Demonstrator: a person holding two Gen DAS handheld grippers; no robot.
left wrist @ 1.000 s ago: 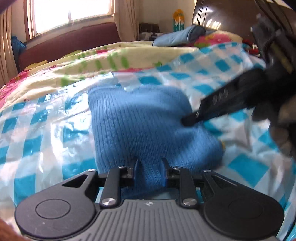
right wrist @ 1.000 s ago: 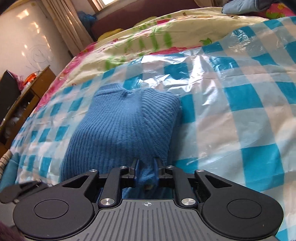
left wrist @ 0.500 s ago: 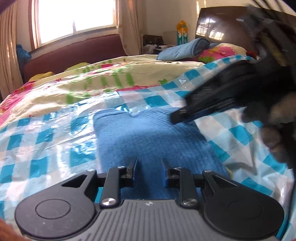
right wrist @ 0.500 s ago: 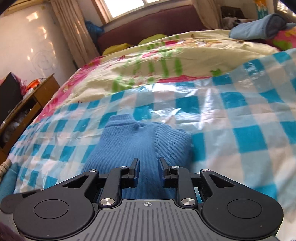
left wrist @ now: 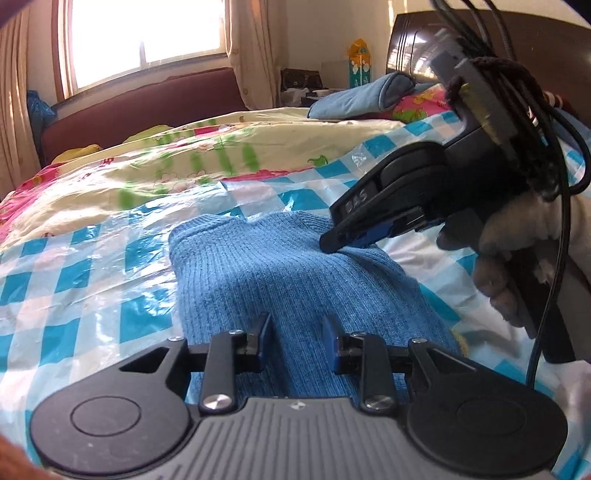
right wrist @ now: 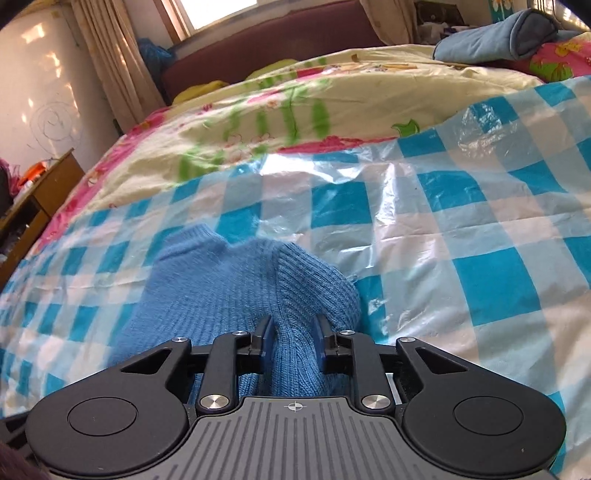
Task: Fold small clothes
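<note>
A small blue knitted sweater (left wrist: 291, 280) lies folded on the blue-and-white checked plastic sheet (left wrist: 92, 295) on the bed. My left gripper (left wrist: 297, 339) is open just above the sweater's near end. My right gripper (right wrist: 293, 339) is open too, its fingers on either side of a raised fold of the sweater (right wrist: 221, 288) at its right edge. In the left wrist view the right gripper (left wrist: 332, 242) comes in from the right with its tip on the sweater's right side.
A floral quilt (right wrist: 295, 110) covers the bed beyond the sheet. A folded blue cloth (right wrist: 495, 33) lies at the far right by the dark headboard (left wrist: 424, 48). A wooden cabinet (right wrist: 33, 199) stands to the left of the bed.
Both grippers have opened and let go of the sweater. Both have drawn back and tilted up, so more of the room shows.
</note>
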